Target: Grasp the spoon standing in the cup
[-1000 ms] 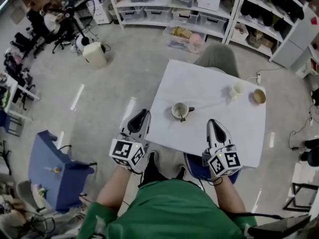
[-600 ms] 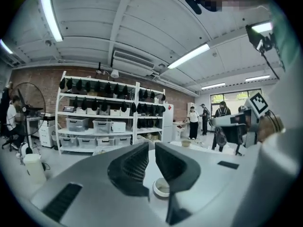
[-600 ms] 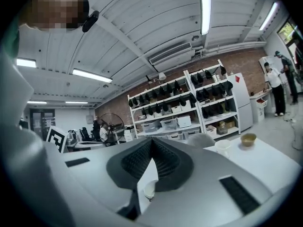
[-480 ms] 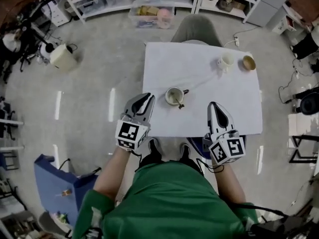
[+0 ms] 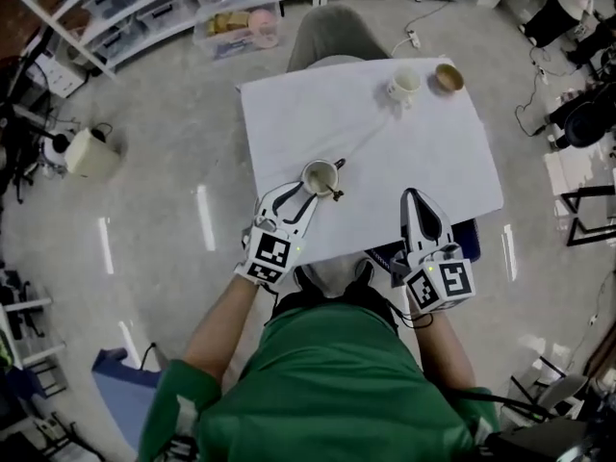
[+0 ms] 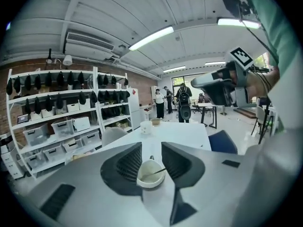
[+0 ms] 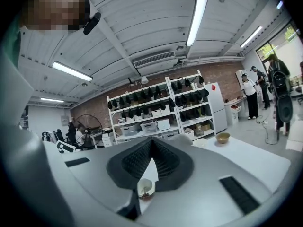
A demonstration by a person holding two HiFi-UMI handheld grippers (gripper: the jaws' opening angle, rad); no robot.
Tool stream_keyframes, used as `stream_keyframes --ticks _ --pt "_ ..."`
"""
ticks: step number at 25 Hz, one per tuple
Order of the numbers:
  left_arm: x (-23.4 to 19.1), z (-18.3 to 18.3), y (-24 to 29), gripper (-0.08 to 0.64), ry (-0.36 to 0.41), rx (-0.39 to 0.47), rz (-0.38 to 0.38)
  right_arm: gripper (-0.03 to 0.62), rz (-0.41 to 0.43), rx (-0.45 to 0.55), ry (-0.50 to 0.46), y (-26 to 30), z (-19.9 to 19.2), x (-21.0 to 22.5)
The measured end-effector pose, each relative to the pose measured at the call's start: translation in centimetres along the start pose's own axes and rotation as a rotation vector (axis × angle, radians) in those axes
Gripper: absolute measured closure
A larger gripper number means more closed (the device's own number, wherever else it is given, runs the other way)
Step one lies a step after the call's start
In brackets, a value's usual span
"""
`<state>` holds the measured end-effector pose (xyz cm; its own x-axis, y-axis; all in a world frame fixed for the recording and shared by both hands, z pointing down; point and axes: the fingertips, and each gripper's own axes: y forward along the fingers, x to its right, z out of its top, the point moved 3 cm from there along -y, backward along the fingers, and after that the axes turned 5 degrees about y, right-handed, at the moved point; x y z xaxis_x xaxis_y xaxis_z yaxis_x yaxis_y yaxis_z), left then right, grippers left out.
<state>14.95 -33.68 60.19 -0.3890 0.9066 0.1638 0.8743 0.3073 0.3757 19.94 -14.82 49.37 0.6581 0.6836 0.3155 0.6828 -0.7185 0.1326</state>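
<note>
A pale cup (image 5: 318, 175) stands near the front left of the white table (image 5: 385, 152), with a spoon (image 5: 333, 192) leaning over its rim. My left gripper (image 5: 293, 196) is just short of the cup on its near-left side, and its jaws are opening. In the left gripper view the cup (image 6: 151, 173) and the spoon (image 6: 155, 171) show in the gap between the jaws of the left gripper (image 6: 151, 158), touched by neither pad. My right gripper (image 5: 417, 200) hovers shut over the table's front right; its view shows the cup (image 7: 146, 188) beyond its shut jaws.
A second white cup (image 5: 401, 87) and a brown bowl (image 5: 447, 77) stand at the table's far right corner. A grey chair (image 5: 335, 33) is behind the table. Shelves with bins line the far wall.
My left gripper has moved forward to the cup and its jaws have come apart. The right gripper has stayed shut near the front edge. The head camera has shifted.
</note>
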Motion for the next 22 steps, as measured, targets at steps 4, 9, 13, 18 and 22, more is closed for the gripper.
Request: stream_keyframes --ticks 4,9,13,18,22 --pt "2.0 -1.0 2.2 0.4 0.044 -0.029 -0.053 0.571 -0.052 0.009 -0.004 -1.2 0.3 1.5" --pt "3.7 -1.6 3.9 0.379 0.103 -0.061 -0.087 0.571 -0.077 0.026 -0.015 -2.4 1.5 2.4" --pt "5.6 -2.4 5.8 0.373 0.143 -0.092 -0.102 0.571 -0.097 0.022 -0.014 -3.5 1.5 4.0" --pt "6.9 -4.3 7.7 0.373 0.191 -0.15 -0.093 0.571 -0.113 0.016 -0.009 -4.2 1.6 5.5" --pt "7.8 -5.4 8.8 0.373 0.239 -0.189 -0.079 0.571 -0.121 0.016 -0.007 -5.1 1.9 6.6"
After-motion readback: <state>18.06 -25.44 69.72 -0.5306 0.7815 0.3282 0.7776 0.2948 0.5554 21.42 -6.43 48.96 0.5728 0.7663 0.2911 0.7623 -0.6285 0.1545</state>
